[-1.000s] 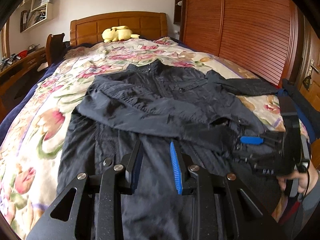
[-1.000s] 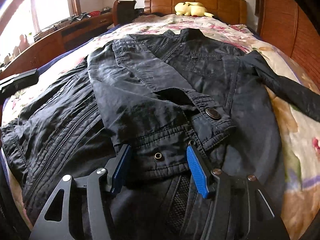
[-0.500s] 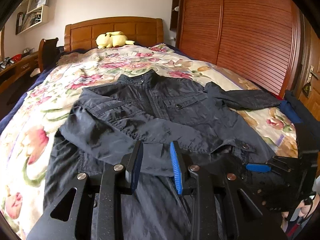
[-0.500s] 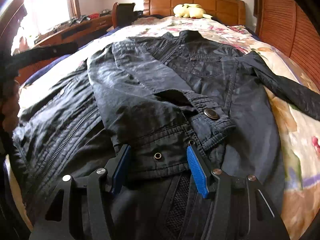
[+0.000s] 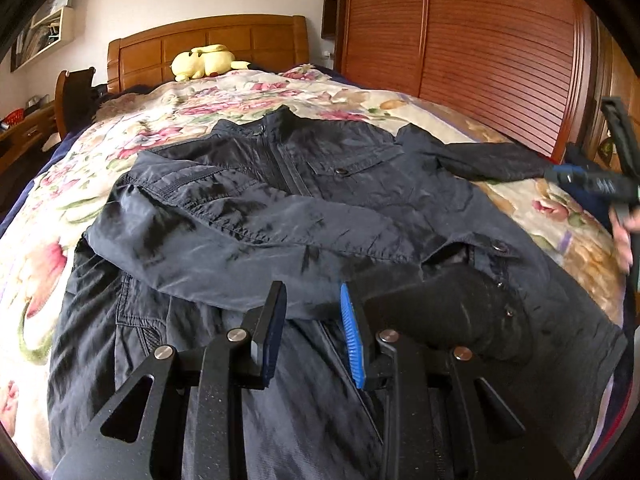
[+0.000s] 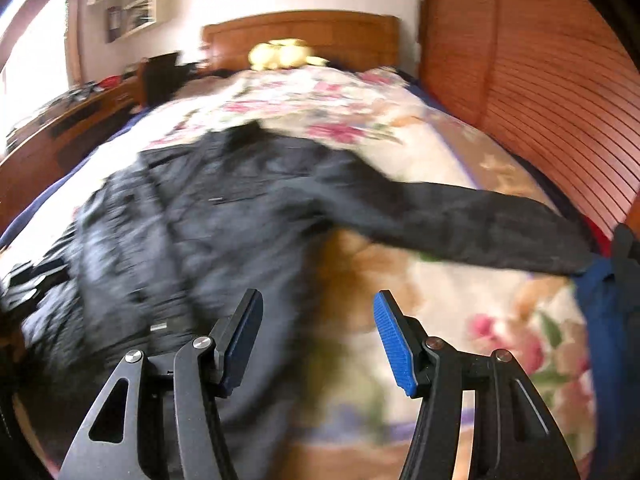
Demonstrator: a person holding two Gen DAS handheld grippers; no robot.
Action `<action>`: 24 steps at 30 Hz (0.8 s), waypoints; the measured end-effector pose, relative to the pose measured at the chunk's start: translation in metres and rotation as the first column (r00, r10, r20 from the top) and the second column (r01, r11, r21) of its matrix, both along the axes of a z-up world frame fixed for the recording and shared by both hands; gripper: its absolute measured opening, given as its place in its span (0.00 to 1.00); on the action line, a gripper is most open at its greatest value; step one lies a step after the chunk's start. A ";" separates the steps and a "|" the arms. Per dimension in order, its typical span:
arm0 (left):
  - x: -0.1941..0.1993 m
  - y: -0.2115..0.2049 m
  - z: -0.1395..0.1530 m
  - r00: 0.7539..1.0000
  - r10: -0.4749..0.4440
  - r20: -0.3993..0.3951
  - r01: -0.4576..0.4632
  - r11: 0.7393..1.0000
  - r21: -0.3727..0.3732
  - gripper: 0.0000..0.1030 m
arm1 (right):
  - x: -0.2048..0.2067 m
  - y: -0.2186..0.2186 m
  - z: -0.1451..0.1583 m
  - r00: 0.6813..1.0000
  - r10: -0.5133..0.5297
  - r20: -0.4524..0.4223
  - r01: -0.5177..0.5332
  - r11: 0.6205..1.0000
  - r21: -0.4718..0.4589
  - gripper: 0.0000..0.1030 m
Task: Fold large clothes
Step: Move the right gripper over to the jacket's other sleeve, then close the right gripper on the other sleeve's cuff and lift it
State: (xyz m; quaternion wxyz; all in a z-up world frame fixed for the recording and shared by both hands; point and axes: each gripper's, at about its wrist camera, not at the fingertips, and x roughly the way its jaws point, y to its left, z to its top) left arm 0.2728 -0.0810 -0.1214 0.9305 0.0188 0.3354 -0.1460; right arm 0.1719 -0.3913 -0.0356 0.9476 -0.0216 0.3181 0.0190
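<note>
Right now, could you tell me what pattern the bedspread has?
The bedspread is cream with pink flowers and green leaves, clearest in the left wrist view.

One dark jacket [image 5: 320, 208], one floral bedspread [image 5: 224, 100], one yellow plush toy [image 5: 202, 62], two grippers [image 5: 312, 312]

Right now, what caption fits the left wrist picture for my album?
Dark jacket spread on a flowery bed, one sleeve folded across, left gripper jaws apart above it.

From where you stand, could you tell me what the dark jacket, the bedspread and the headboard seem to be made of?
The jacket looks like a thin woven synthetic, perhaps nylon: faint sheen, fine creases, metal snaps. The bedspread appears to be soft printed cotton, matte, with a floral pattern. The headboard seems to be varnished wood: warm brown panels with a slight gloss.
</note>
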 end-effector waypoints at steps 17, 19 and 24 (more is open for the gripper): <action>0.005 0.009 -0.011 0.999 0.012 -0.040 -0.014 0.999 -0.050 0.28 | 0.131 -0.128 -0.038 0.927 -0.363 -0.096 0.374 0.918 0.130 0.59; 0.004 0.010 -0.012 0.999 0.010 -0.042 -0.012 0.999 -0.051 0.28 | 0.135 -0.130 -0.041 0.917 -0.389 -0.084 0.397 0.909 0.123 0.67; 0.005 0.011 -0.013 0.999 0.007 -0.050 -0.010 0.998 -0.060 0.28 | 0.141 -0.119 -0.044 0.901 -0.424 -0.087 0.431 0.898 0.090 0.84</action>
